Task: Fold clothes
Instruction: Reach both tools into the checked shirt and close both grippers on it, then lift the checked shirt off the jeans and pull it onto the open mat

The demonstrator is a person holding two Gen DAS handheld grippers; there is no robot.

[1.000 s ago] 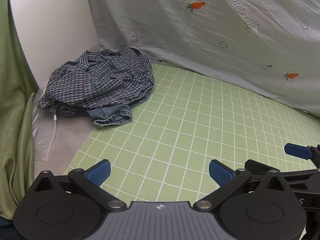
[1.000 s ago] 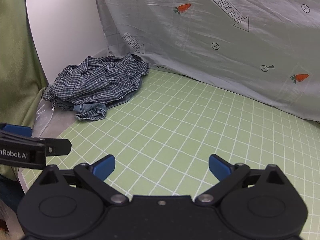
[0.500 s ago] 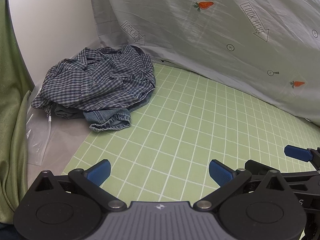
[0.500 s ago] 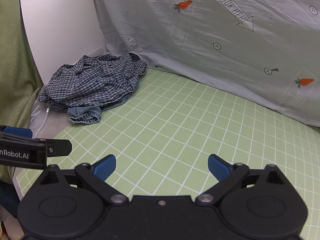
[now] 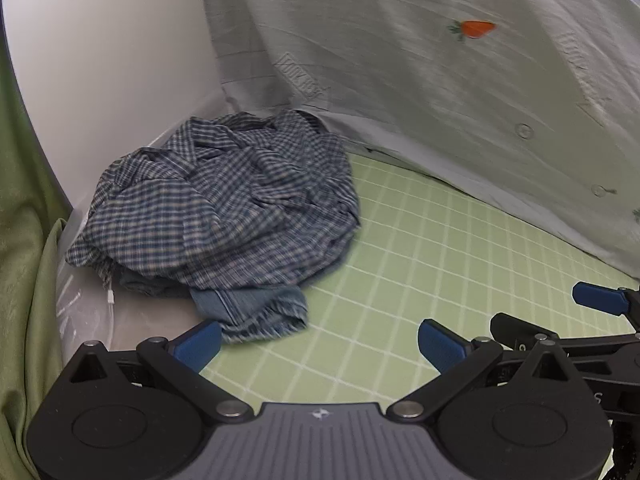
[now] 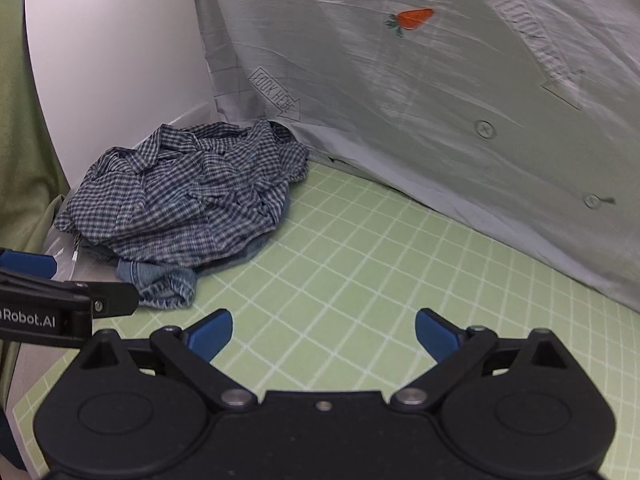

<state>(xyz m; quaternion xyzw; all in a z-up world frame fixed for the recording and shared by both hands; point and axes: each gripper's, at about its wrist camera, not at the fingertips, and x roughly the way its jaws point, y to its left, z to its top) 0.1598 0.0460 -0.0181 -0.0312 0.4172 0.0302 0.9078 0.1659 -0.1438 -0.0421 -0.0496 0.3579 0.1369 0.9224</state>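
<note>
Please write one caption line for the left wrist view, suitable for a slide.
Open left tool faces a crumpled plaid shirt lying over denim on the green grid mat.

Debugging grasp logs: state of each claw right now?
Left claw: open, holding nothing, short of the plaid shirt.
Right claw: open, holding nothing, over the green mat.
</note>
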